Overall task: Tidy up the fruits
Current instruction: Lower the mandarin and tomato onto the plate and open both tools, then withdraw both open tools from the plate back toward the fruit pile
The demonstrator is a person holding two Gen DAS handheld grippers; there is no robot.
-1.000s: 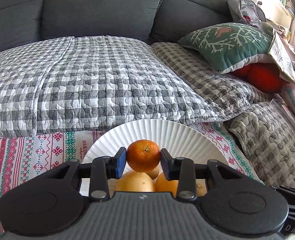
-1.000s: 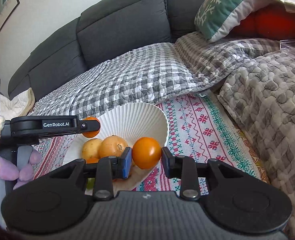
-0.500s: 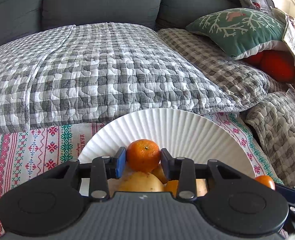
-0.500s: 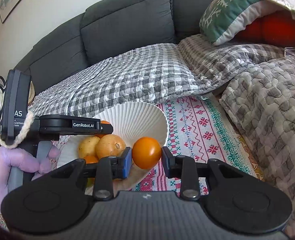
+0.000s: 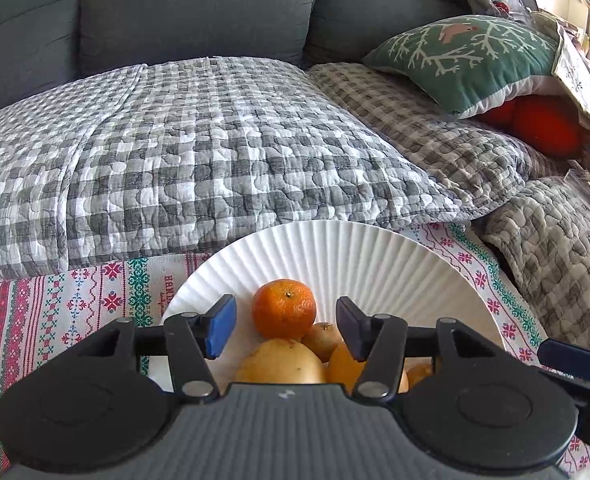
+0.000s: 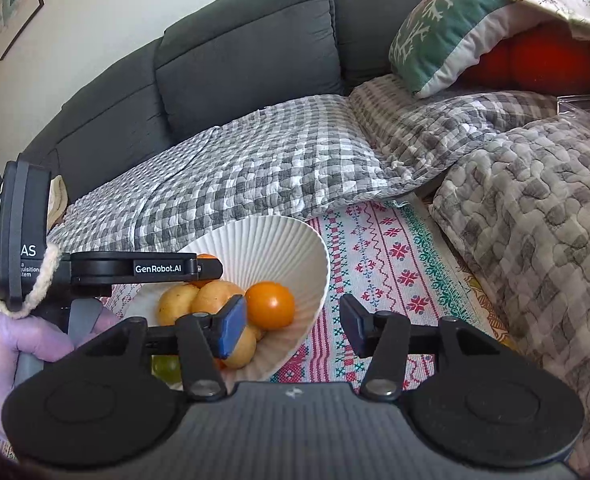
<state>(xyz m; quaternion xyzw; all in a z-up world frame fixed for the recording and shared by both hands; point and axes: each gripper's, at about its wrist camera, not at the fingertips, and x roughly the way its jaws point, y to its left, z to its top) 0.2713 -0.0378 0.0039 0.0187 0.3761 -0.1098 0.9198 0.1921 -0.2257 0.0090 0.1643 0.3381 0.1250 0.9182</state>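
A white ribbed shell-shaped bowl [image 5: 335,256] [image 6: 279,240] stands on a patterned cloth and holds several yellow and orange fruits. A mandarin [image 5: 284,309] rests on top of the pile, between the spread jaws of my open left gripper [image 5: 285,326], which touch nothing. In the right wrist view a smooth orange fruit [image 6: 270,305] lies in the bowl by its right rim. My right gripper [image 6: 291,326] is open and empty just in front of it. The left gripper's side [image 6: 135,268] shows over the bowl's left part.
The red, green and white embroidered cloth [image 6: 383,256] covers the surface. Grey checked quilts [image 5: 183,160] and a dark grey sofa back [image 5: 199,8] lie behind. A green snowflake pillow [image 5: 467,56] and a red cushion [image 5: 543,120] sit at the right. A green fruit [image 6: 166,366] lies beside the bowl.
Both grippers have opened. The left one let go of the mandarin onto the pile, and the right one let go of the orange fruit into the bowl.
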